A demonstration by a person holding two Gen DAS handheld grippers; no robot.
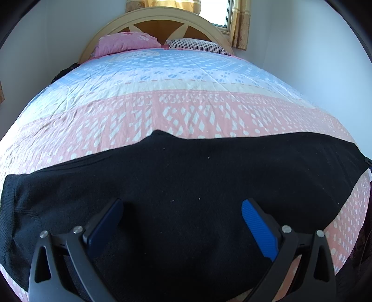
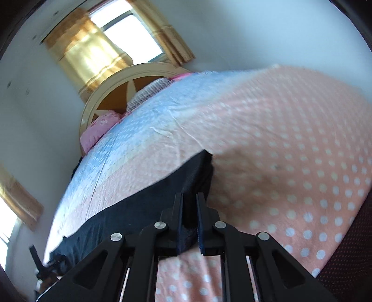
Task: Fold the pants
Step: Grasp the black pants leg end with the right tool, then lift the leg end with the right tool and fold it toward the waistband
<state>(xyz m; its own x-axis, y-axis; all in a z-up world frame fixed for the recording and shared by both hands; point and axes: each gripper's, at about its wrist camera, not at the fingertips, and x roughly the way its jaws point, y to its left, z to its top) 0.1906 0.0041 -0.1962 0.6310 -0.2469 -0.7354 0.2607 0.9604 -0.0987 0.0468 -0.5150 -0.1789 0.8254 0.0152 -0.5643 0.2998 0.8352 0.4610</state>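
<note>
Black pants (image 1: 186,185) lie flat across the near end of the bed, stretched from left to right. My left gripper (image 1: 182,206) is open just above the middle of the pants, its blue pads wide apart with nothing between them. In the right wrist view my right gripper (image 2: 189,197) is shut on an end of the pants (image 2: 139,204), with black cloth pinched between the pads. The right wrist view is tilted and blurred.
The bed has a pink and blue patterned sheet (image 1: 186,104). A pink pillow (image 1: 126,43) and a striped pillow (image 1: 197,45) lie by the wooden headboard (image 1: 162,21). A curtained window (image 2: 116,39) is behind it. White walls stand on both sides.
</note>
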